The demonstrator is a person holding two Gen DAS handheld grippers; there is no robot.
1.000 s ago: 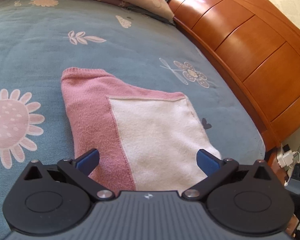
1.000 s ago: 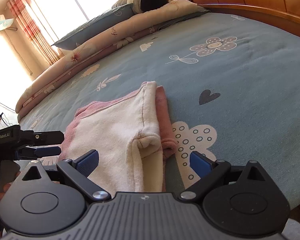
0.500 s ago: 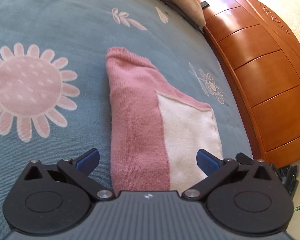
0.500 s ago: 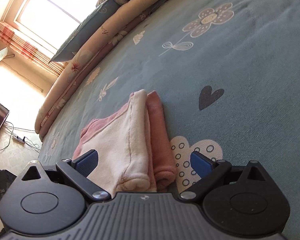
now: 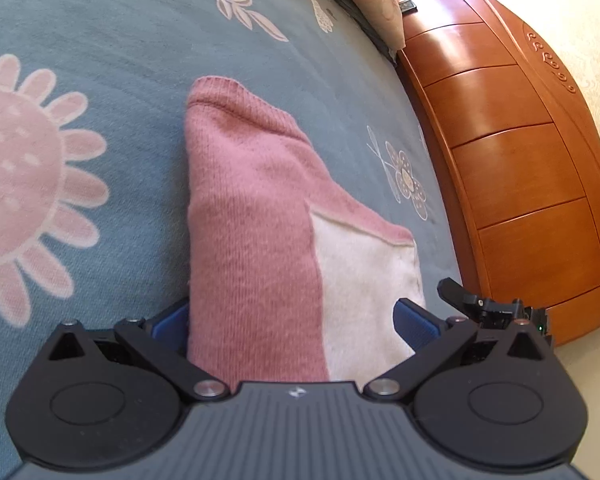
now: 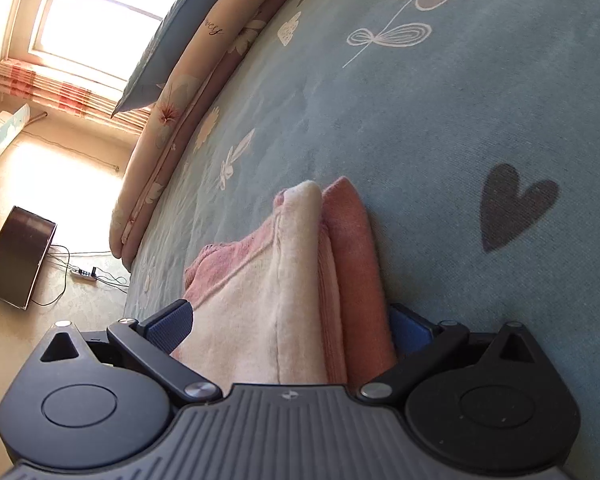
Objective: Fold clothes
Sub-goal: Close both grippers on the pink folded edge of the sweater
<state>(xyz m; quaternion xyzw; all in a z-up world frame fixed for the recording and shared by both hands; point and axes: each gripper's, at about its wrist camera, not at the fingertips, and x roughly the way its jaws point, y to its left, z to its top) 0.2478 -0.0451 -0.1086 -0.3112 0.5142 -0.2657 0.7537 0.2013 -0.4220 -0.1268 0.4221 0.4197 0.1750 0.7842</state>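
the only writing i can make out is a cursive word on the rolled floral quilt (image 6: 188,80) far ahead and to the left of the right gripper (image 6: 290,326), too small to read, and a small emblem on each gripper's grey body. the left gripper (image 5: 292,320) has its blue fingers (image 5: 414,322) spread wide, one on either side of the near end of the folded pink and cream sweater (image 5: 276,240); the right gripper is likewise spread, straddling the other end of the same garment (image 6: 300,292), where cream and pink layers lie stacked. neither pair of jaws is pinching the cloth. the sweater lies flat on a blue-grey bedspread (image 5: 100,40) printed with pink daisies, leaves, outlined flowers and a dark heart (image 6: 512,204) ahead and right of the right gripper. to the right of the left gripper rises an orange-brown wooden headboard (image 5: 520,160) with carved scrollwork, and the tip of the other gripper (image 5: 484,304) shows just beside its right finger. far ahead-left of the right gripper are a blue pillow (image 6: 168,44), a bright window (image 6: 100,20) with a striped curtain, and on the pale floor a dark box (image 6: 16,256) and a power strip (image 6: 83,274) with cables.
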